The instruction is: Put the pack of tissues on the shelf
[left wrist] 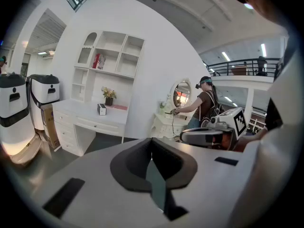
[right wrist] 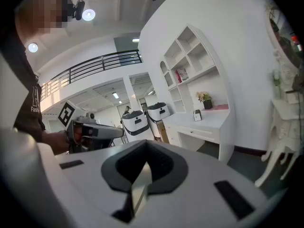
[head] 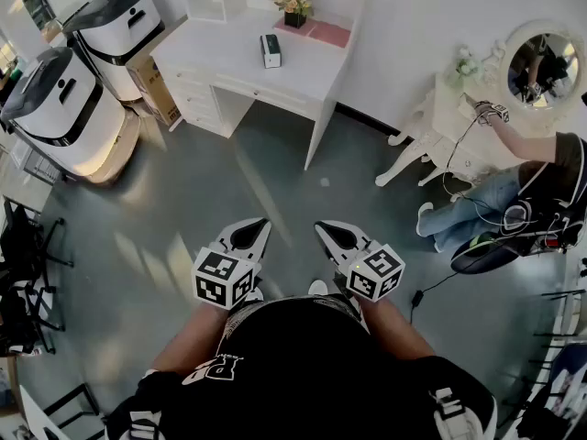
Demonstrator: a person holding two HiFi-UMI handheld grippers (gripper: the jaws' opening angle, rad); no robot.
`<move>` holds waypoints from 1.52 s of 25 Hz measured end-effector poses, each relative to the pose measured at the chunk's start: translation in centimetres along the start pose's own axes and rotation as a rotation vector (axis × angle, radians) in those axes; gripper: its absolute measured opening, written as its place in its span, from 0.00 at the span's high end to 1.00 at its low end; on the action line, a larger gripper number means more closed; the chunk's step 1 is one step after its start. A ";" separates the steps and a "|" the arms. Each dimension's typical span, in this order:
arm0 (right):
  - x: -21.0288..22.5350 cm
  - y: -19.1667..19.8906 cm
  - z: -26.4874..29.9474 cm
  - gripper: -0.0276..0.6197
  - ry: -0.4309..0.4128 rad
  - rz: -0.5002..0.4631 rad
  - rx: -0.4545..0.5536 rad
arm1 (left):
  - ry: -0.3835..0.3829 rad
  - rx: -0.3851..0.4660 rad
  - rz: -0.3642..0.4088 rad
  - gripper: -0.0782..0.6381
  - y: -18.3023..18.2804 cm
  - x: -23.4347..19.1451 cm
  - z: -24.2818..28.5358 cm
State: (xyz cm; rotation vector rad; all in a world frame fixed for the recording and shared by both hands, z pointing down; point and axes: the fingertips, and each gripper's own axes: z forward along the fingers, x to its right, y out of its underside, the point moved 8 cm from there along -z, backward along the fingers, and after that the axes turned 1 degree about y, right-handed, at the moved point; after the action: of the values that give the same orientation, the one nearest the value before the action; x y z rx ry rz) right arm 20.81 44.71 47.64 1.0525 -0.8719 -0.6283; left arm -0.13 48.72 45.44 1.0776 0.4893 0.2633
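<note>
At far left, two rounded white units (head: 66, 99) stand on the floor beside a white desk (head: 303, 71). The pack of tissues (head: 270, 50) stands upright on the desk top, near its middle, with a flower pot (head: 294, 9) behind it against the wall. The shelf (left wrist: 111, 56) rises above the rear of the desk. Its compartments are mostly bare, apart from a red item in one upper bay.

The left gripper (head: 249, 235) is held close in front of the operator's body, well apart from the desk. Its jaws are together, with nothing between them. The right gripper (head: 334, 236) is held just beside it at the same height. Its jaws are likewise closed and empty. Both point toward the desk and slightly downward.

At far right, a second person (head: 541, 177) works at a vanity table (head: 449, 122), clear of the path to the desk.

Step in hand, as judged: the approach. The pack has not been picked up and no grip has been made.

Next move, as judged:
- Cross the open floor to the desk.
- Open the jaws of one gripper wide enough to span the pack.
- Align them on its narrow sides before closing.
- Lift it to a free compartment.
</note>
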 end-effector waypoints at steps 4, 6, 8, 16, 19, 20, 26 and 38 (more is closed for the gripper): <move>-0.3 -0.2 0.2 0.95 -0.001 -0.005 -0.002 | 0.004 0.004 0.000 0.87 -0.2 -0.1 -0.3; -0.3 -0.2 0.2 0.95 0.000 -0.006 -0.002 | 0.004 0.004 0.002 0.87 -0.1 -0.1 -0.4; -0.4 -0.2 0.2 0.95 -0.002 -0.005 -0.001 | 0.003 0.002 0.004 0.87 -0.1 -0.2 -0.4; 0.0 -0.5 -0.1 0.95 -0.024 -0.014 -0.003 | -0.010 0.001 0.009 0.87 -0.3 0.3 0.1; 0.4 -0.7 -0.4 0.95 -0.025 -0.013 0.000 | -0.014 0.000 0.013 0.87 -0.4 0.8 0.3; 0.6 -0.8 -0.5 0.95 -0.026 -0.008 0.007 | -0.017 -0.001 0.013 0.87 -0.4 0.9 0.4; 2.0 -1.3 -1.5 0.94 -0.032 -0.008 0.039 | -0.045 0.003 -0.006 0.87 -0.5 1.9 1.5; 7.2 -0.5 -5.3 0.94 -0.083 -0.037 -0.040 | -0.090 0.020 -0.041 0.87 0.0 6.6 6.3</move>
State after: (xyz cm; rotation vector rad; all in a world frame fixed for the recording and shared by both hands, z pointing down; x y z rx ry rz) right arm 29.07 41.29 48.16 1.0143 -0.9102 -0.7224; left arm 8.77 46.71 46.21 1.0931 0.4337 0.1730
